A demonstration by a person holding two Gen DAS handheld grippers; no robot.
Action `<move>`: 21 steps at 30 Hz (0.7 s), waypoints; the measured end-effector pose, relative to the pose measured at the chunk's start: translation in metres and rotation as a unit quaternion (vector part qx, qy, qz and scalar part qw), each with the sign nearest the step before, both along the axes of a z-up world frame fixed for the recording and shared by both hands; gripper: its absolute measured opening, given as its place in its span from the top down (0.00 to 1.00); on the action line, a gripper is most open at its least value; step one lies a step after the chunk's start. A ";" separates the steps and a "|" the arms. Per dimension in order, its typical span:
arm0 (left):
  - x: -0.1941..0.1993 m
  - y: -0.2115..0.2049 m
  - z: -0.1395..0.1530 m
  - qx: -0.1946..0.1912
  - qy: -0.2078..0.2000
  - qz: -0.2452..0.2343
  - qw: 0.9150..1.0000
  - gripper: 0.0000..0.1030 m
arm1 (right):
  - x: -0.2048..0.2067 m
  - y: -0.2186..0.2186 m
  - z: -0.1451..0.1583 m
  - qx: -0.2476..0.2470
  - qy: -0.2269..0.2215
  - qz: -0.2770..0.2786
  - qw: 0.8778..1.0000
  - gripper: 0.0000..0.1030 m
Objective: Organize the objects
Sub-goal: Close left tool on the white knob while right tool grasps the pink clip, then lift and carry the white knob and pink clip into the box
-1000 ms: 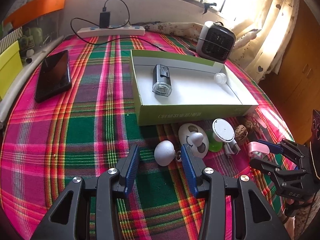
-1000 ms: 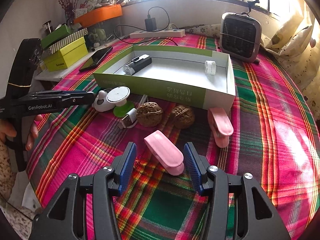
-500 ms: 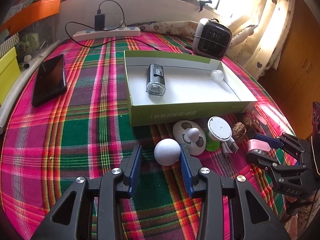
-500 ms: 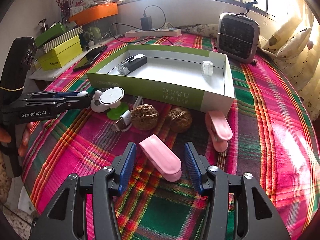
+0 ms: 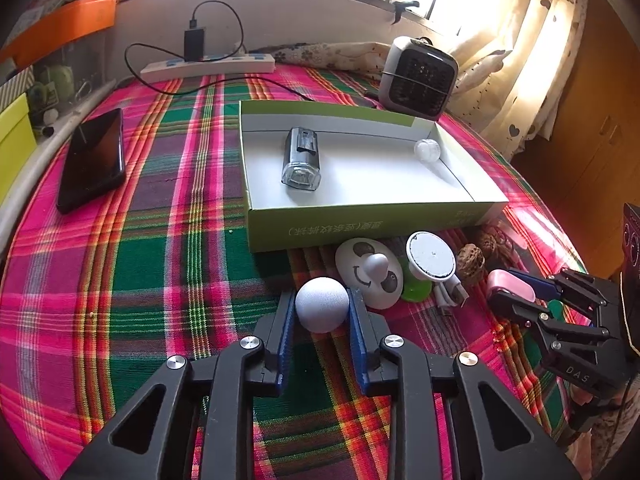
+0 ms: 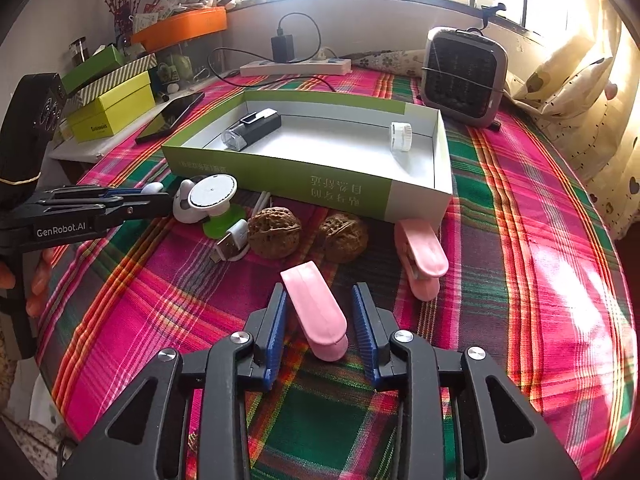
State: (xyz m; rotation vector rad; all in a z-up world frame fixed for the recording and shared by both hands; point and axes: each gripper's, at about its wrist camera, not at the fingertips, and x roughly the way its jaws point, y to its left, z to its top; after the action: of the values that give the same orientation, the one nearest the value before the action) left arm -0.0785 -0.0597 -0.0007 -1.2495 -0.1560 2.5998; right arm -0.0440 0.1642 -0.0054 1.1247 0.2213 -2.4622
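My left gripper (image 5: 322, 312) is shut on a white ball (image 5: 322, 310), both blue pads against its sides, just in front of the green-and-white box (image 5: 360, 228). My right gripper (image 6: 320, 320) is open around a pink clip (image 6: 316, 312) lying on the cloth, with a gap on each side. A second pink clip (image 6: 420, 256), two walnuts (image 6: 274, 232), a white smiley-face gadget (image 5: 368, 272) and a round white charger with a USB plug (image 5: 431, 256) lie along the box front. The box holds a bike light (image 5: 301, 160) and a small white jar (image 5: 427, 149).
A black phone (image 5: 92, 158) lies left on the plaid cloth. A power strip (image 5: 208, 66) and a small heater (image 5: 418, 76) stand at the back. Yellow and green boxes (image 6: 112, 108) and an orange tray sit on the left shelf.
My left gripper moved forward onto the white ball and closed on it. My right gripper closed partway around the pink clip and shifted slightly forward.
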 end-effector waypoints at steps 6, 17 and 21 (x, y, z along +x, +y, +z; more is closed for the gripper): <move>0.000 0.000 0.000 0.002 0.001 0.002 1.000 0.78 | 0.000 0.002 0.000 -0.002 0.000 -0.004 1.000 0.77; 0.001 0.000 0.000 0.003 0.001 0.002 1.000 0.78 | 0.000 0.002 0.000 -0.001 0.002 -0.004 1.000 0.82; 0.001 0.000 0.001 0.003 0.001 0.003 1.000 0.78 | 0.000 0.002 0.000 -0.001 0.002 -0.004 1.000 0.82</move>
State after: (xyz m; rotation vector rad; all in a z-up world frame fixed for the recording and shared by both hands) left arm -0.0778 -0.0596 0.0003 -1.2475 -0.1685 2.6037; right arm -0.0438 0.1663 -0.0058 1.1226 0.2168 -2.4713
